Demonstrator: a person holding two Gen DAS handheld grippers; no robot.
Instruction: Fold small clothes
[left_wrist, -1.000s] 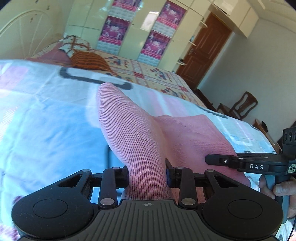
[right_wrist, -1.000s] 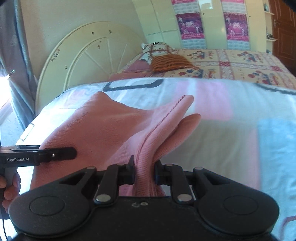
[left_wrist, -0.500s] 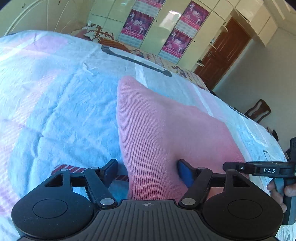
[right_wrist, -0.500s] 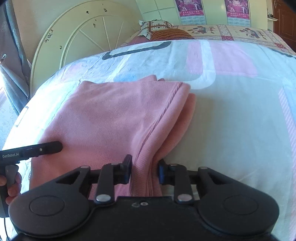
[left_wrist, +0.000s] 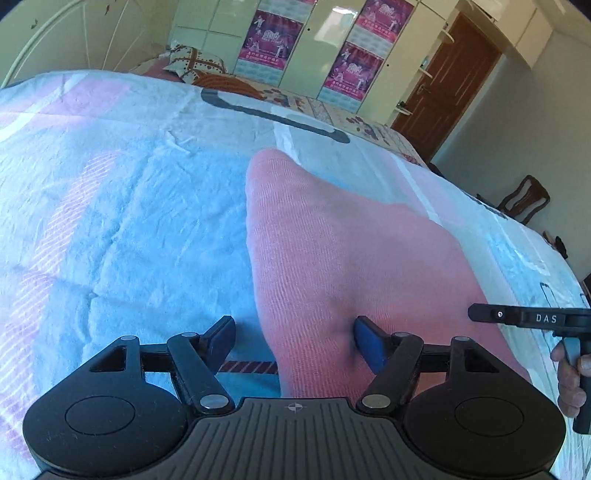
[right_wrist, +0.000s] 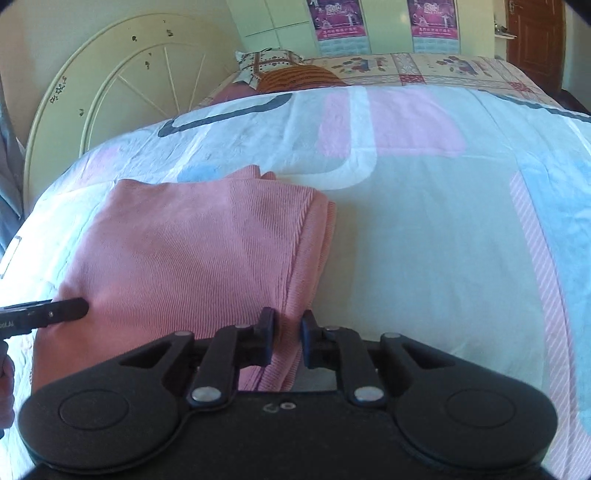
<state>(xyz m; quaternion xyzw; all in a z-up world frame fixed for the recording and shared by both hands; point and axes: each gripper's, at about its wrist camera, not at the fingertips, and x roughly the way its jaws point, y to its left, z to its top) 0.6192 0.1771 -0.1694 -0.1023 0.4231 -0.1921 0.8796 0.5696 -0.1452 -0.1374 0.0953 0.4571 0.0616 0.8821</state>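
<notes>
A pink knitted garment (left_wrist: 332, 251) lies folded flat on the pastel patchwork bed cover (left_wrist: 129, 221). My left gripper (left_wrist: 293, 332) is open at the garment's near left corner: its left pad stands clear on the cover and its right pad rests by the knit. In the right wrist view the garment (right_wrist: 184, 251) fills the left half. My right gripper (right_wrist: 287, 328) has the folded right edge between its pads, and its jaws are closing on it. Each gripper's finger shows in the other's view, the right gripper (left_wrist: 517, 317) and the left gripper (right_wrist: 55, 310).
A cream round headboard (right_wrist: 110, 92) stands behind the bed. A patterned pillow (right_wrist: 273, 62) lies on a second bed (right_wrist: 424, 66) beyond. A wardrobe with posters (left_wrist: 314, 37), a brown door (left_wrist: 450, 81) and a wooden chair (left_wrist: 524, 199) line the far wall.
Both grippers came down and the lifted garment settled flat on the cover. The left gripper opened and let go of its corner. The right jaws eased a little, then narrowed again.
</notes>
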